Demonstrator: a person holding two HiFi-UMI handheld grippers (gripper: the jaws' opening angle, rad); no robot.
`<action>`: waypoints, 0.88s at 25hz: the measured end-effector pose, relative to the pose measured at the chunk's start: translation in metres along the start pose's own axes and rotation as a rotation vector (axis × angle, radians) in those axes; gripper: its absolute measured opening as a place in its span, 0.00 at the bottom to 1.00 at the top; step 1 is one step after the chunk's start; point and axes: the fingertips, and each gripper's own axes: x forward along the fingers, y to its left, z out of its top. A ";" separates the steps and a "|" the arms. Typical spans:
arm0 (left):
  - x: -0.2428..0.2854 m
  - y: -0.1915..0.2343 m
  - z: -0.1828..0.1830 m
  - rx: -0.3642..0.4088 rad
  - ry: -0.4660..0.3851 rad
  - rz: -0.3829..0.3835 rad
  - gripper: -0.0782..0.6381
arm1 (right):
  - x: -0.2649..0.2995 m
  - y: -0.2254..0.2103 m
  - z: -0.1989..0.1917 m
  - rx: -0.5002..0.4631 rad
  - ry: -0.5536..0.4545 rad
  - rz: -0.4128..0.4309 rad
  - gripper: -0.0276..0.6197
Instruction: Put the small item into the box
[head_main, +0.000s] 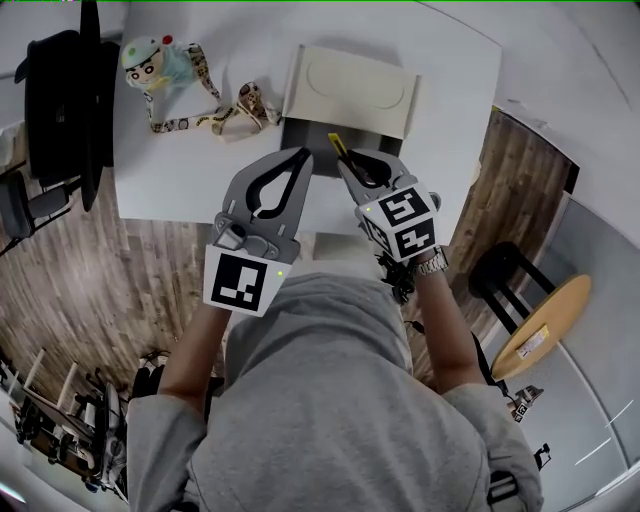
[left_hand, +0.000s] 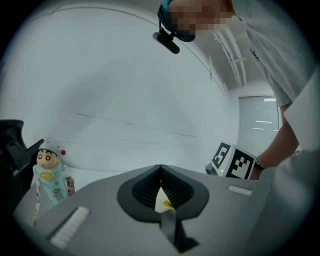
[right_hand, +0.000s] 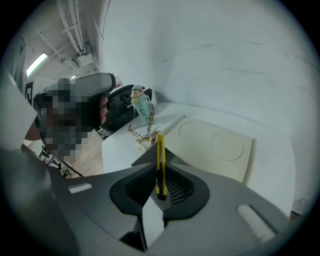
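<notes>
A yellow utility knife (head_main: 335, 143) stands upright in my right gripper (head_main: 345, 163), which is shut on it; in the right gripper view the knife (right_hand: 160, 167) pokes up past the fingertips. Just beyond it lies the box (head_main: 310, 152), dark inside, with its cream lid (head_main: 350, 90) folded back flat on the white table (head_main: 450, 90). The lid (right_hand: 215, 145) fills the right gripper view behind the knife. My left gripper (head_main: 300, 157) is shut and holds nothing, its tips close beside the right one's at the box's near edge. In its own view the left gripper (left_hand: 160, 169) shows only a cream and yellow sliver through its loop.
A small doll (head_main: 155, 58) on a patterned lanyard (head_main: 215, 120) lies at the table's far left, also seen as the doll (left_hand: 48, 172) and the doll (right_hand: 141, 105). A black chair (head_main: 60, 100) stands left of the table, a round wooden stool (head_main: 545, 320) to the right.
</notes>
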 end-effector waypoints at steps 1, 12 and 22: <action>0.000 0.001 -0.004 -0.001 0.009 0.002 0.11 | 0.004 0.000 -0.003 -0.006 0.013 0.007 0.16; 0.006 0.012 -0.026 -0.060 0.061 0.056 0.11 | 0.035 -0.009 -0.024 -0.054 0.126 0.038 0.15; 0.005 0.028 -0.037 -0.083 0.073 0.112 0.11 | 0.056 -0.015 -0.037 -0.086 0.203 0.053 0.16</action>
